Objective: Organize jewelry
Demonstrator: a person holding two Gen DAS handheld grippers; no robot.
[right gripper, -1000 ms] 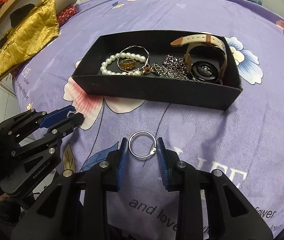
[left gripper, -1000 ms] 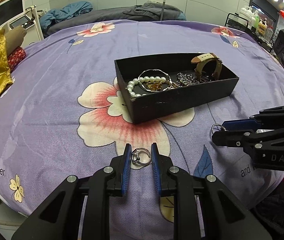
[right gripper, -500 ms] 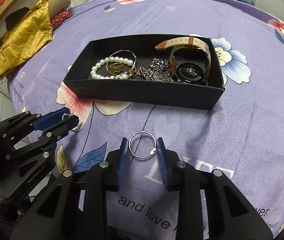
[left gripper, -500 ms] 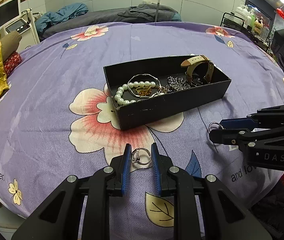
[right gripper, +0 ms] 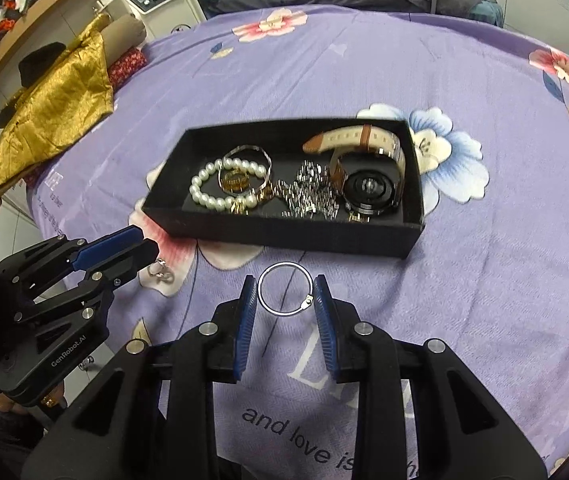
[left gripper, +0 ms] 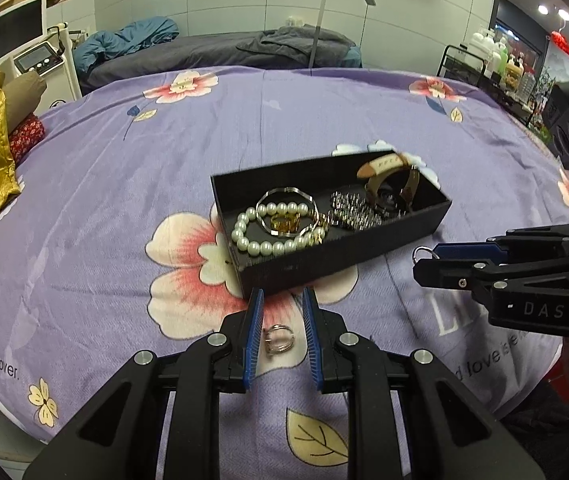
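A black box (left gripper: 336, 266) (right gripper: 284, 234) sits mid-table on the purple floral cloth. It holds a pearl bracelet (right gripper: 208, 198), a silver bangle (right gripper: 244, 152), a silver chain (right gripper: 308, 196) and a tan-strapped watch (right gripper: 368, 188). My left gripper (left gripper: 280, 300) (right gripper: 150, 252) hovers near the box's front left corner, shut on a small silver ring (left gripper: 278, 340) (right gripper: 160, 271) that hangs low between the pads. To its right, my right gripper (right gripper: 284, 284) (left gripper: 424, 260) is shut on a larger thin silver hoop (right gripper: 284, 289) (left gripper: 422, 253), just in front of the box's long wall.
A gold cloth (right gripper: 56, 112) lies over the table's left edge beside a monitor unit (left gripper: 16, 36). Behind the table stand a grey bed with a blue blanket (left gripper: 132, 38), a lamp (left gripper: 324, 8) and a bottle cart (left gripper: 496, 60).
Both grippers have lifted off the cloth with their rings, and the box now looks smaller and farther off. The small ring sits lower between the left pads.
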